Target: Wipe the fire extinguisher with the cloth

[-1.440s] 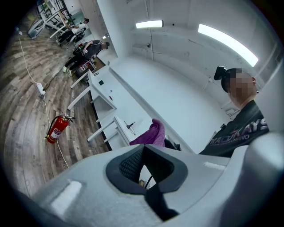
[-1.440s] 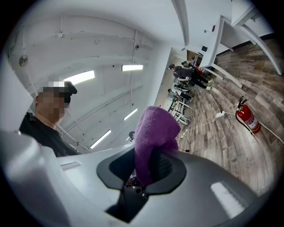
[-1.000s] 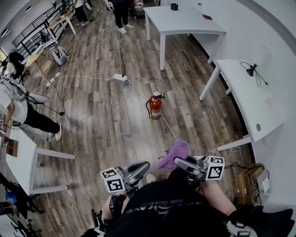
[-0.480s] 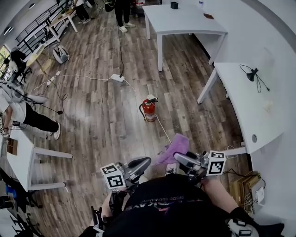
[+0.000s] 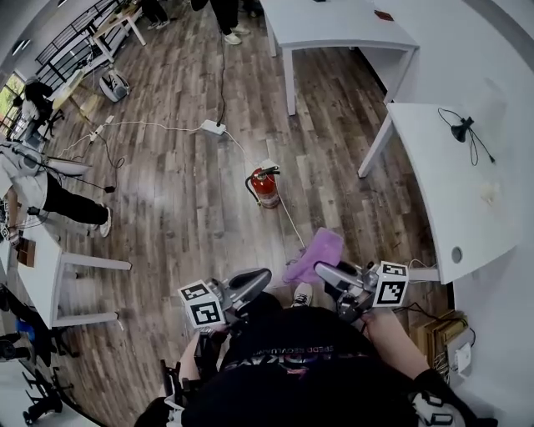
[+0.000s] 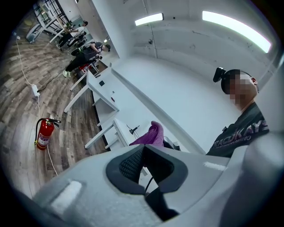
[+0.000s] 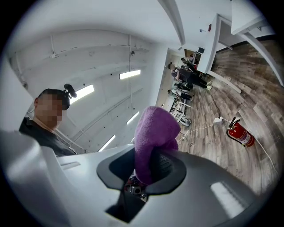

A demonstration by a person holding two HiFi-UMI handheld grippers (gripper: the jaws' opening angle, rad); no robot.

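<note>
A red fire extinguisher (image 5: 264, 185) stands upright on the wooden floor, some way ahead of both grippers; it also shows small in the left gripper view (image 6: 44, 133) and the right gripper view (image 7: 240, 133). My right gripper (image 5: 319, 270) is shut on a purple cloth (image 5: 314, 254), which bulges out from between its jaws (image 7: 153, 137). My left gripper (image 5: 259, 279) is shut with nothing in it, held level beside the right one. The cloth also peeks over the left gripper's jaws (image 6: 151, 135).
A white cable (image 5: 288, 218) runs across the floor past the extinguisher to a power strip (image 5: 209, 127). White tables stand ahead (image 5: 334, 25), at the right (image 5: 442, 183) and at the left (image 5: 37, 275). People are at the left edge and far end.
Both grippers and the view have moved forward across the floor; the extinguisher now lies a little closer and more to the left. The cloth stays in the right gripper.
</note>
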